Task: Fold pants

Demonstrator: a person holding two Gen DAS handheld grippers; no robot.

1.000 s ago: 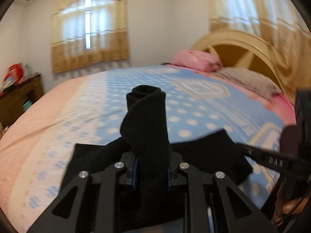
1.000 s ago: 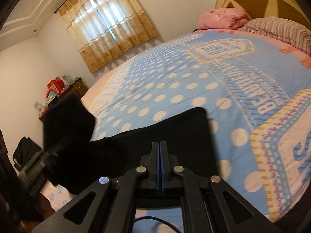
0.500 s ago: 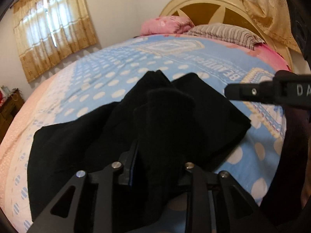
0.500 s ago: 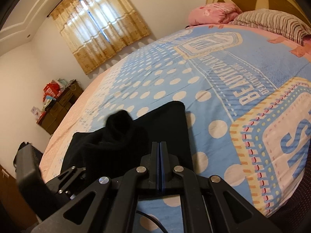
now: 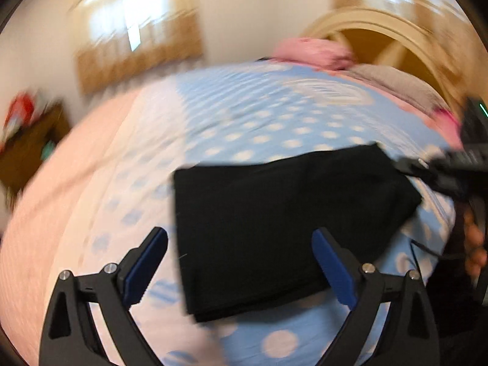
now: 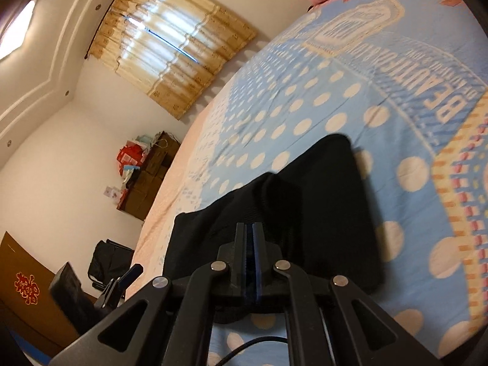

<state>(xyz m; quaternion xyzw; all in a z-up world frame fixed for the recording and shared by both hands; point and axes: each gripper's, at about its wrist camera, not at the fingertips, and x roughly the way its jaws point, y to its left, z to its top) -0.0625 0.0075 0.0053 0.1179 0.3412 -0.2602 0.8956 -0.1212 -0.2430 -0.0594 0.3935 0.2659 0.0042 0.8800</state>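
The black pants [image 5: 274, 219] lie folded into a compact rectangle on the blue polka-dot bedspread [image 5: 274, 122]. My left gripper [image 5: 241, 259] is open and empty, jaws wide apart just above the near edge of the pants. The view is blurred by motion. In the right wrist view the pants [image 6: 320, 213] show a raised fold near my right gripper [image 6: 251, 228], which is shut with its tips at the cloth; I cannot tell whether cloth is pinched. The right gripper also shows at the right edge of the left wrist view [image 5: 427, 167].
A wooden headboard [image 5: 396, 39] with a pink pillow [image 5: 311, 53] and a striped pillow [image 5: 396, 82] stands at the far end. A dark wooden cabinet [image 6: 146, 177] with clutter stands by the curtained window [image 6: 170, 48]. A black bag [image 6: 109, 256] sits on the floor.
My left gripper has let go of the pants leg, opened wide and pulled back. The leg now lies flat on the folded pants. The right gripper stays shut.
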